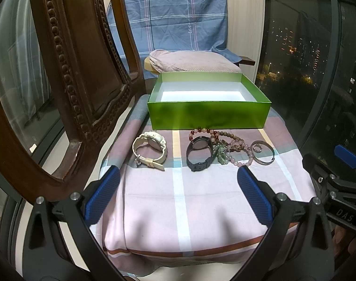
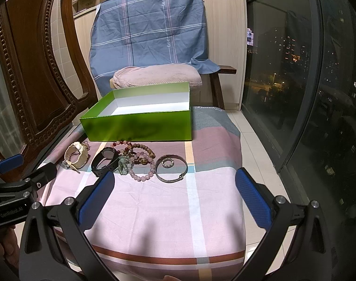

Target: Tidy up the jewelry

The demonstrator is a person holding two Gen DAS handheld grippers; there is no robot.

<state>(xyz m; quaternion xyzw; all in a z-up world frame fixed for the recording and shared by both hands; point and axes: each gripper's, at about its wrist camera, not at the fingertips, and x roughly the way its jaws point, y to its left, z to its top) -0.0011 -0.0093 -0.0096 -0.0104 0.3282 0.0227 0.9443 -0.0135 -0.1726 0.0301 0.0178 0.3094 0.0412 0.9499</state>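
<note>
Both grippers (image 1: 178, 194) (image 2: 174, 194) spread wide, empty. Bead bracelets (image 2: 140, 161) tangled beside black watch (image 2: 105, 161), before green box (image 2: 135, 121): grabbing one likely drags neighbours.

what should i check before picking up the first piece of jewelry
1. Green box open and empty, ready to receive: ok.
2. Left gripper open, nothing between its fingers: ok.
3. Right gripper open, nothing held: ok.
4. White watch lies apart from the other pieces, an easy first pick: ok.
5. Black watch free of the bead bracelets: not ok, they touch and overlap in a cluster.
6. Small ring lies inside the silver bangle; whether the two are linked: cannot tell.
</note>
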